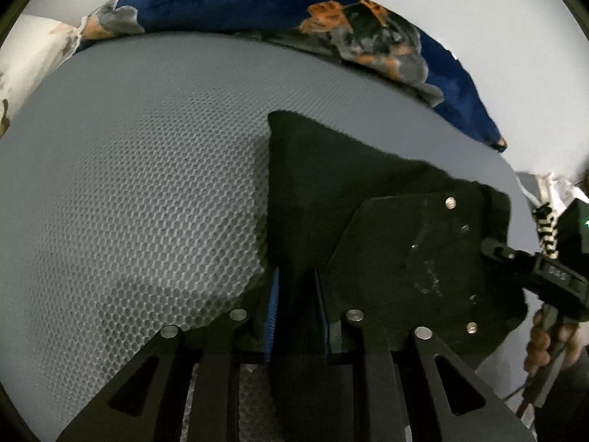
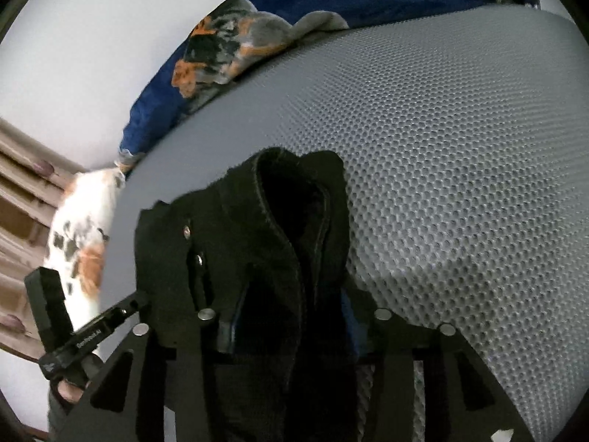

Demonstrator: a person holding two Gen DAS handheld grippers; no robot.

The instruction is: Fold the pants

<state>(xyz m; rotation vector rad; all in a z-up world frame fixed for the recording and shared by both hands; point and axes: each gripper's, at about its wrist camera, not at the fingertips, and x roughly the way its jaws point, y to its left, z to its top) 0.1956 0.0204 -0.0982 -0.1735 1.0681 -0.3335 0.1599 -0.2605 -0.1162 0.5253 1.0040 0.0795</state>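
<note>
L gripper (image 1: 296, 316): blue-lined fingers (image 1: 273, 305) stand narrow, black pants (image 1: 331, 191) cloth pinched between them, rising out of the jaws and spreading up and to the right as a flat dark panel w/ a sharp far-left corner. R gripper (image 2: 291, 316): jaws mid-wide, a thick folded bunch of the same pants (image 2: 272, 221) sits between the fingers (image 2: 225, 331); can't tell if pads actually press the cloth, too dark. Pants hang off both claws, over the grey honeycomb-mesh mattress (image 1: 129, 184), the bunch in R view arching up w/ a stitched seam edge showing. In L view the R tool's side plate w/ screws lies just right of the cloth, a hand (image 1: 552, 335) on its handle at far-right edge. In R view the L tool's handle shows near left; white lettering on it, small, not readable w/ confidence. Far: navy blanket (image 1: 228, 0) w/ orange-grey print along mattress's far edge; white patterned pillow (image 2: 84, 235) at left, pale wall beyond.
</note>
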